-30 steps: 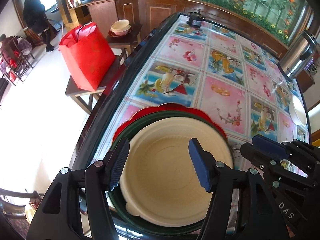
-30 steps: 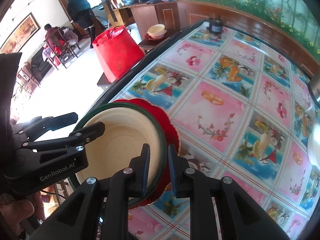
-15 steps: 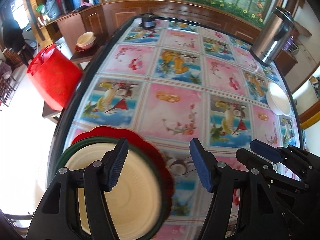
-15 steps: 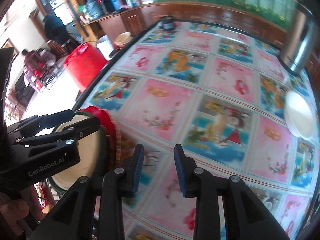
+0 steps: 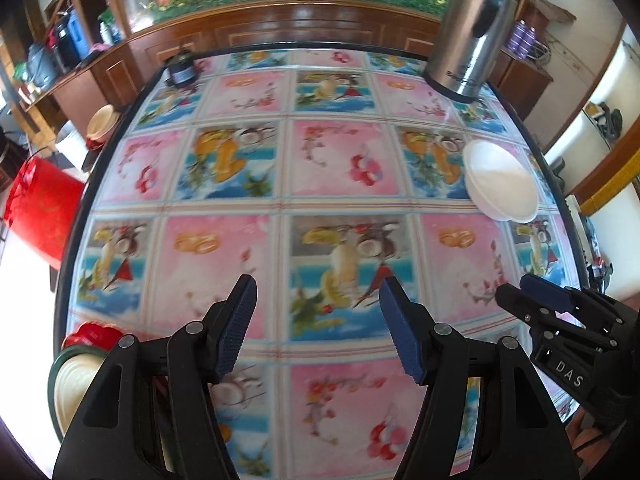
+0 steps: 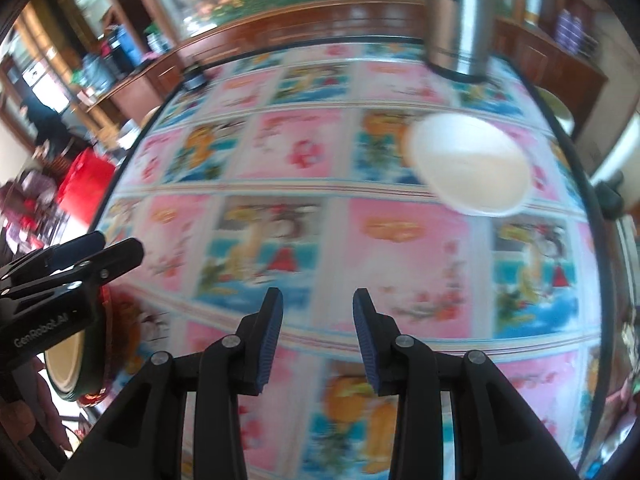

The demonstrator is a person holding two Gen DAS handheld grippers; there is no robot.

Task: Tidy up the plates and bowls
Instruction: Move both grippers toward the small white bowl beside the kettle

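Observation:
A stack of plates sits at the table's near left corner: a cream plate point(image 5: 70, 388) in a dark green one, on a red scalloped plate point(image 5: 90, 334). The right wrist view shows the same stack point(image 6: 66, 364) at lower left, partly behind the left gripper's body. A white bowl point(image 5: 500, 178) rests far right near the table edge, blurred in the right wrist view point(image 6: 468, 164). My left gripper point(image 5: 316, 326) is open over bare tablecloth. My right gripper point(image 6: 318, 334) has its jaws opening, nothing between them. Both are well short of the bowl.
A tall steel kettle point(image 5: 474, 28) stands at the far right of the table point(image 5: 332, 168), a small dark jar point(image 5: 182, 70) at the far left. A red bag point(image 5: 38, 208) and a side table with bowls point(image 5: 100, 124) lie off the left edge.
Both grippers have swept right, away from the plate stack, which slid to the lower left of both views. The right jaws have spread apart. The white bowl has come closer.

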